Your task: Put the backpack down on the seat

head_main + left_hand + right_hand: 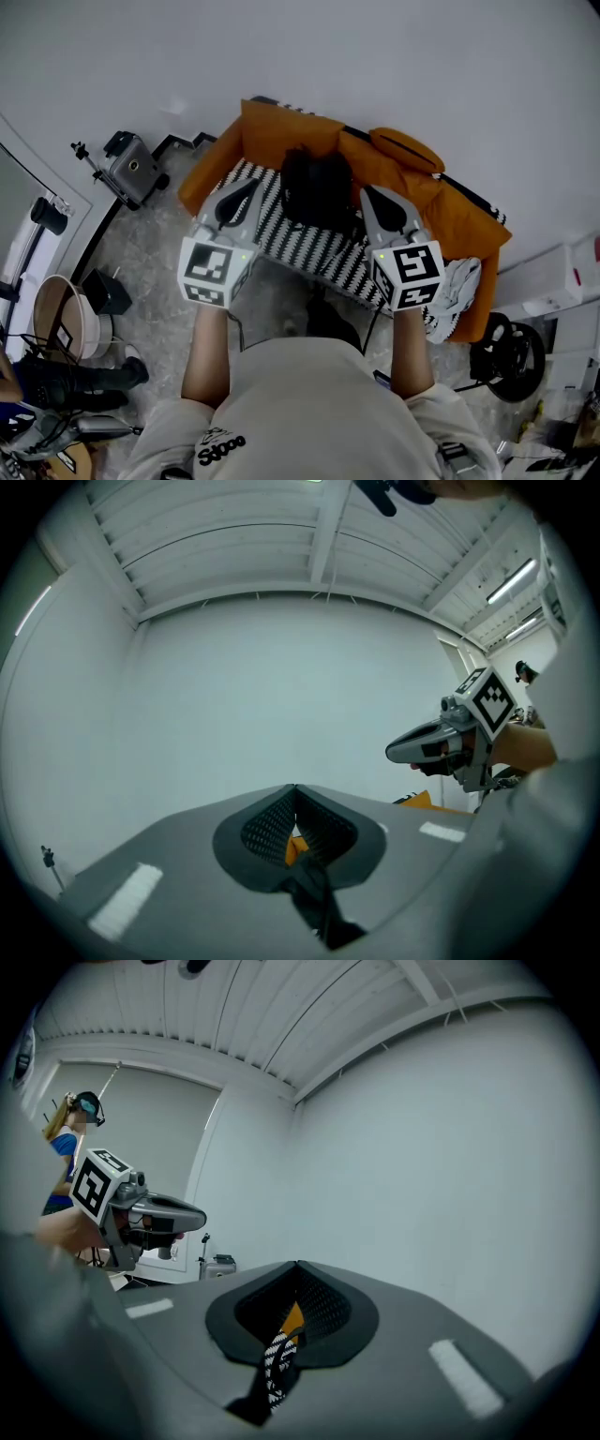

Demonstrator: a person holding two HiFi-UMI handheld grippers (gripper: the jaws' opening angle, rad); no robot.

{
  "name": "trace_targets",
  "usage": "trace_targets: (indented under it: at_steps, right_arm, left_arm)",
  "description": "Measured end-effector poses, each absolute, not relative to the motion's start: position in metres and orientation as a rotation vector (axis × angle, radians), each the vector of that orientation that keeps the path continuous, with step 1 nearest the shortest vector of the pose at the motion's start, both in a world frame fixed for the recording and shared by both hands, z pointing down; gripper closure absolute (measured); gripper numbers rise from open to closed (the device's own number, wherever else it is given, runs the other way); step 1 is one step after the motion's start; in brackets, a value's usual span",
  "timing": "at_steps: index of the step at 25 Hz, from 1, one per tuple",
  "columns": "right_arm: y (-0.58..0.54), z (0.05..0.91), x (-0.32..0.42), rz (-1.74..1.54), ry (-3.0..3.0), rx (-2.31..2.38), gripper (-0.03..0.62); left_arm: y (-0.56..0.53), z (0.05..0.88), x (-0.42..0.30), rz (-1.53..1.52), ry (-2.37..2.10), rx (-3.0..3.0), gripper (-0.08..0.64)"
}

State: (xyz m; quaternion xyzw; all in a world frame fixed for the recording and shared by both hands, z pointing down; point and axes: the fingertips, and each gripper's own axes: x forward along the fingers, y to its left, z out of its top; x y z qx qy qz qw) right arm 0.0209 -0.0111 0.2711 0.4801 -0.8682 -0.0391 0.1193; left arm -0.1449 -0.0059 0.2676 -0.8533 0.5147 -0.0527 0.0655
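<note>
A black backpack (pixel 317 190) sits on the black-and-white striped seat (pixel 300 248) of an orange sofa (pixel 272 127), leaning on the backrest. My left gripper (pixel 236 190) is shut and hovers above the seat at the backpack's left side. On the other side my right gripper (pixel 375 199) is shut too. Nothing shows between either pair of jaws. In the left gripper view my jaws (pixel 295 787) meet tip to tip against the white wall, with the right gripper (pixel 392 753) off to the right. The right gripper (pixel 298 1264) view likewise shows the left gripper (pixel 202 1216) beside it.
An orange cushion (pixel 408 148) lies on the sofa's right arm and a white cloth (pixel 457 291) hangs over its front right corner. Camera gear (pixel 131 169) and a round tub (pixel 61 319) stand on the floor at left, black equipment (pixel 511 352) at right. A person (pixel 67 1147) stands far left.
</note>
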Motion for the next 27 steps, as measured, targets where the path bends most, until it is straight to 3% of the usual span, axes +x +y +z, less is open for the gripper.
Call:
trace_targets:
  at_steps: [27]
  right_arm:
    - [-0.025,0.289,0.011,-0.093,-2.506,1.350,0.589]
  left_arm:
    - [-0.020,0.283,-0.146,-0.190,1.532,-2.628,0.549]
